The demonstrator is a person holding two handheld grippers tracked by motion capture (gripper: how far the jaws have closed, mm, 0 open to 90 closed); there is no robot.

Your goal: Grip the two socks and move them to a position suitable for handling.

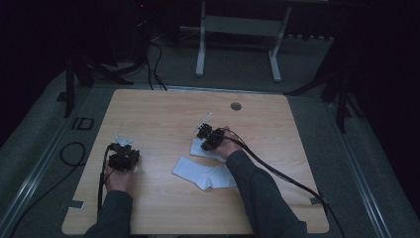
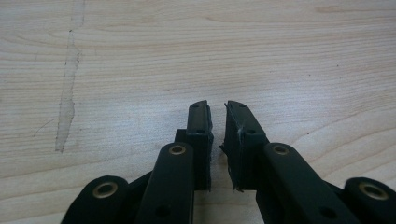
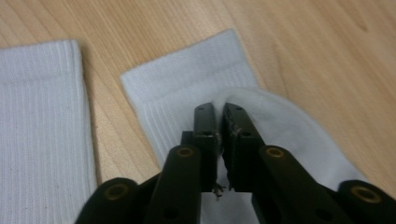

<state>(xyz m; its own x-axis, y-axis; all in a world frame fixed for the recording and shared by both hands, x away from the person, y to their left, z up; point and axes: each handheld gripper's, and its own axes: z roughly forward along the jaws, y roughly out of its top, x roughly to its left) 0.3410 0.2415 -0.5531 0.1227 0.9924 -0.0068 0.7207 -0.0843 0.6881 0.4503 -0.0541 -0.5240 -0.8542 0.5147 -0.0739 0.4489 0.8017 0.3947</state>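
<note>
- Nearest the high camera, two grey-sleeved forearms reach over the pale wooden table (image 1: 163,109).
- Right gripper (image 3: 219,114): black jaws pressed nearly together, pinching a raised fold of the white sock (image 3: 187,88) beneath them; in the high view this gripper (image 1: 204,133) sits on that sock's far end (image 1: 198,148).
- Left gripper (image 2: 216,112): jaws close but with a narrow slit between them, nothing in it, tips just above bare wood grain; in the high view it (image 1: 121,148) lies well left of the socks.
- Both socks are white ribbed knit, soft, with banded cuffs.
- Second sock (image 1: 203,174) lies flat just beside the pinched one on the person's side, L-shaped, its long axis running left to right; its cuff (image 3: 42,116) shows left of the pinched sock's cuff.
</note>
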